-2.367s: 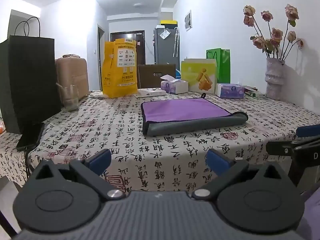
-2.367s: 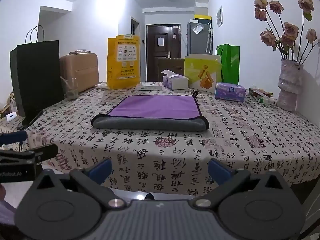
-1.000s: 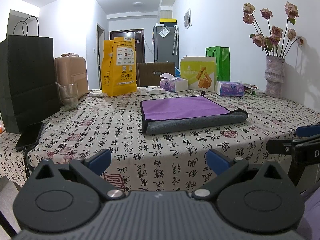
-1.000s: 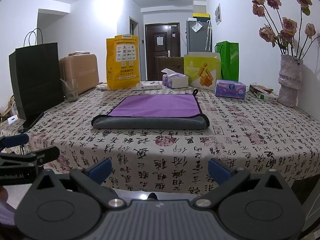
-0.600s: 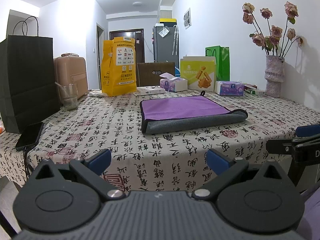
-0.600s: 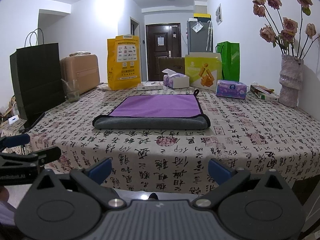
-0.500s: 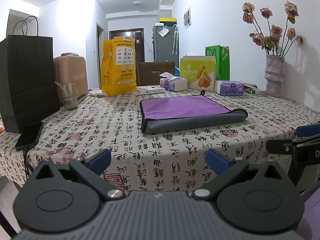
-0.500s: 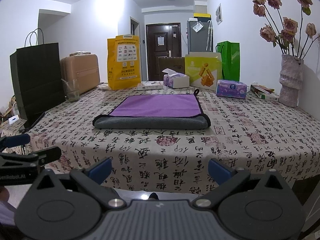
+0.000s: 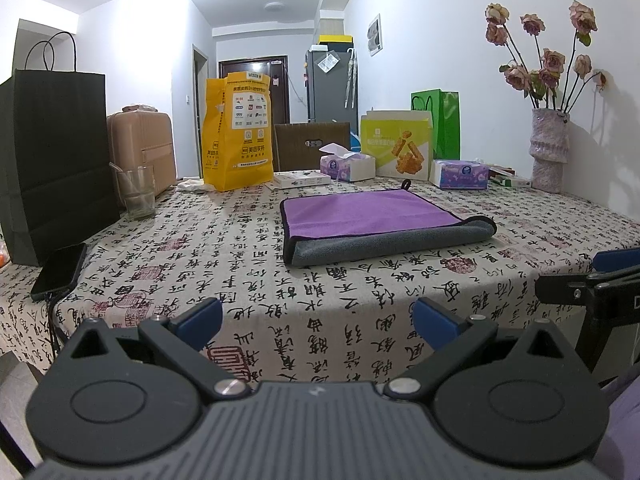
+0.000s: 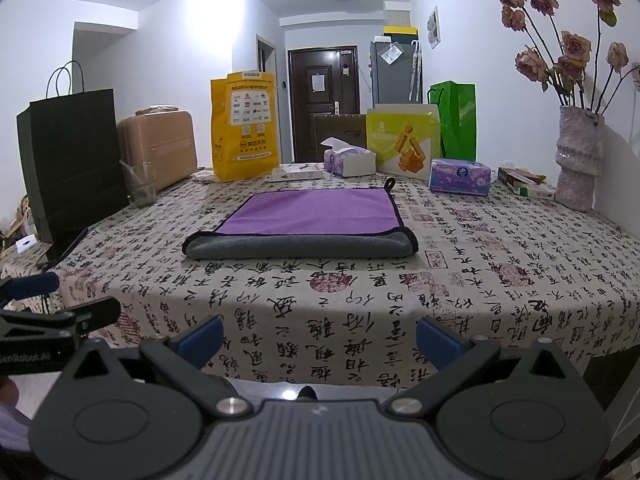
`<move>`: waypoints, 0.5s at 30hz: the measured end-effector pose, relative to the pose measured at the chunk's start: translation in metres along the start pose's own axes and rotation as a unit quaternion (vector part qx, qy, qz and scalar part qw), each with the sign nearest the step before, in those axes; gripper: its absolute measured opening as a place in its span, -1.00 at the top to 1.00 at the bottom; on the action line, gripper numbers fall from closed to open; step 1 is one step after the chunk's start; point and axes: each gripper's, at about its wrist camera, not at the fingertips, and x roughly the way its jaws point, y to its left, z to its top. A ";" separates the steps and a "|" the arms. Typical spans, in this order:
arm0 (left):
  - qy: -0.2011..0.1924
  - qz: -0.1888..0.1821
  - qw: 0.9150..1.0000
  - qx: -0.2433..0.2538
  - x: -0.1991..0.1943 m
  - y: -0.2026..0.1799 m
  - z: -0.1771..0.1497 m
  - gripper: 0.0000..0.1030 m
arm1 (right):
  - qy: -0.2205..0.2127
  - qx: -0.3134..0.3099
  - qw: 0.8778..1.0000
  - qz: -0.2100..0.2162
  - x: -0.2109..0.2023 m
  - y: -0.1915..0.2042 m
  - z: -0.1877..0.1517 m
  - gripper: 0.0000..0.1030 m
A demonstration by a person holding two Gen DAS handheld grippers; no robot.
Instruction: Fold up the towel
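Observation:
A purple towel with a grey underside (image 9: 372,220) lies folded in half on the patterned tablecloth (image 9: 240,264), with the grey fold edge toward me; it also shows in the right wrist view (image 10: 308,220). My left gripper (image 9: 318,320) is open and empty, held off the table's near edge, well short of the towel. My right gripper (image 10: 318,336) is open and empty, also off the near edge. Each gripper shows at the edge of the other's view, the right one (image 9: 592,276) and the left one (image 10: 48,304).
A black paper bag (image 9: 52,160), a phone (image 9: 60,268) and a glass (image 9: 138,192) stand at the left. A yellow bag (image 9: 240,136), tissue boxes (image 9: 346,166), a snack box (image 9: 400,146) and a green bag (image 9: 440,124) line the back. A vase of roses (image 9: 548,156) stands at the right.
Both grippers have stayed open and almost still, with only a slight drift in view. The towel has not moved.

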 end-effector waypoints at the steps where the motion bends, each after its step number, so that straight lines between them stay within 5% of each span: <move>1: 0.000 0.000 1.000 0.000 0.000 0.000 0.000 -1.00 | 0.000 0.000 1.000 0.000 0.000 0.000 0.000 -1.00; 15: -0.002 0.017 1.000 -0.006 0.006 0.005 0.004 -1.00 | -0.015 0.000 1.000 0.000 -0.001 -0.003 -0.001 -1.00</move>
